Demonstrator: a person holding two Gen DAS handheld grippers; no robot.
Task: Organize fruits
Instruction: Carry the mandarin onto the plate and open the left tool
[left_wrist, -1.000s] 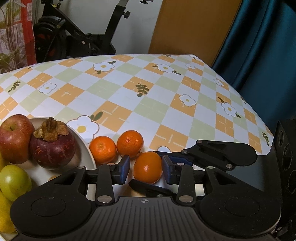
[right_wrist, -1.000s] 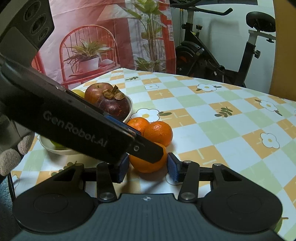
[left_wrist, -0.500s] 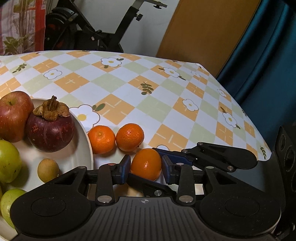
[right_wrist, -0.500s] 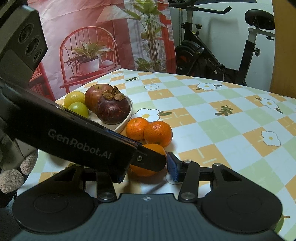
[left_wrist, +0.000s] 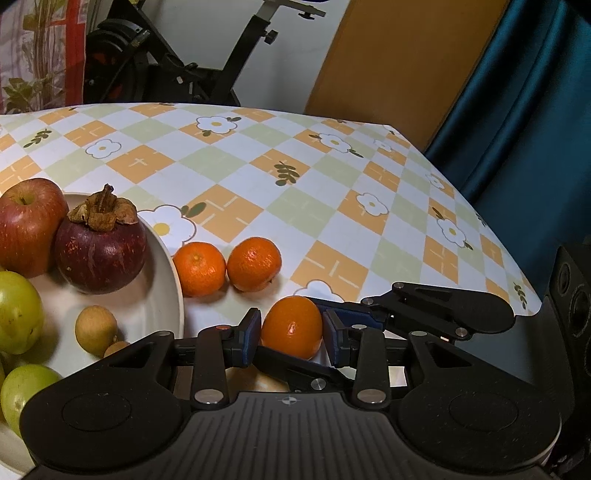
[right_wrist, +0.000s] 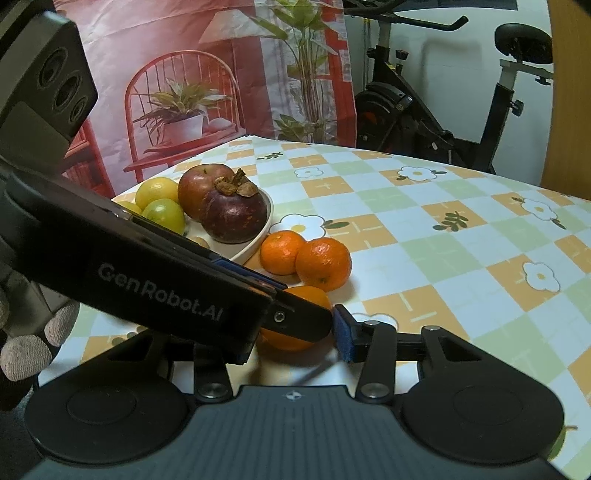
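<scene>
Since the earlier frame the right gripper (right_wrist: 295, 334) has been closing on the orange (left_wrist: 292, 326), which the left gripper (left_wrist: 291, 336) also clamps — both sets of pads pressing it. Orange sits just right of the plate (left_wrist: 173, 295), nearer the camera than two mandarins (left_wrist: 226, 267) — mangosteen (left_wrist: 101, 249) on the plate.

Your left gripper (left_wrist: 291, 338) has both blue pads against one tangerine (left_wrist: 292, 326), low over the checked tablecloth (left_wrist: 258, 177). Your right gripper (left_wrist: 325, 332) comes in from the right, its fingers crossing at the same fruit (grip unclear). Two more tangerines (left_wrist: 225, 268) sit touching, just beside the white plate (left_wrist: 168, 280), which holds an apple (left_wrist: 27, 225), mangosteen (left_wrist: 101, 249), green fruits (left_wrist: 16, 312) and small brown fruits (left_wrist: 95, 329).
</scene>
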